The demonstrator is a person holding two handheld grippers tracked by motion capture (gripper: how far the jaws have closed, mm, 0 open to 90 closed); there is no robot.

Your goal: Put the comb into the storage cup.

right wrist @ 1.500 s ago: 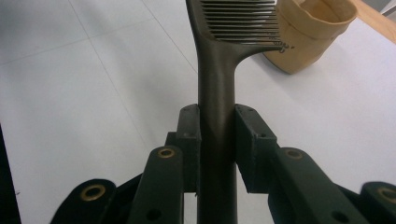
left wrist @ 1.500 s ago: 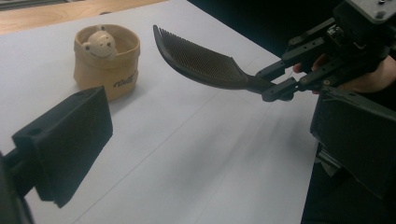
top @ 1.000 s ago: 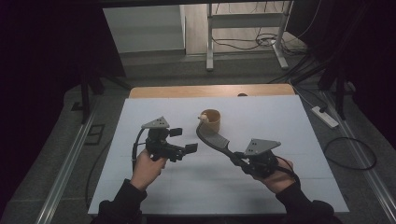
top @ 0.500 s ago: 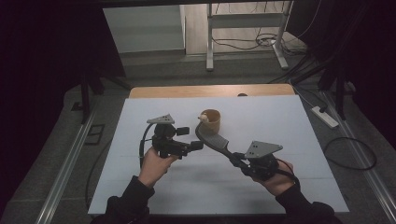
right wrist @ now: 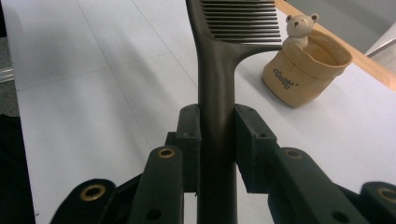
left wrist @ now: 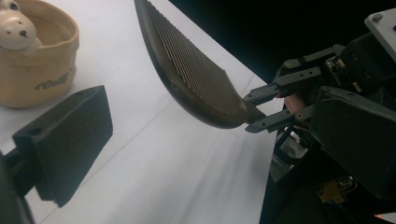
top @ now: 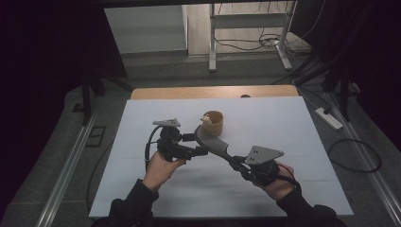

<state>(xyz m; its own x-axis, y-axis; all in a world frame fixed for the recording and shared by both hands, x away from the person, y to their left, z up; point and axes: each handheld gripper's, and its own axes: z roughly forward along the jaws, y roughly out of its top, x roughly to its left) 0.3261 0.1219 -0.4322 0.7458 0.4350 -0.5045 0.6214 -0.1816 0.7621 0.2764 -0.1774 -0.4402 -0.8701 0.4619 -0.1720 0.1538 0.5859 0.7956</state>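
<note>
Right gripper view, tan cup, script label unreadable, bear figure on rim

Right gripper fingers clamped; left gripper fingers apart.

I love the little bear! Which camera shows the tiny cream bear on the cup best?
The right gripper view: the tiny cream bear faces the camera, whole. The left gripper view crops it at the corner. The high view shows a speck.

Black grippers, grey three-cornered plates, brass-ringed holes, dark sleeves
</note>
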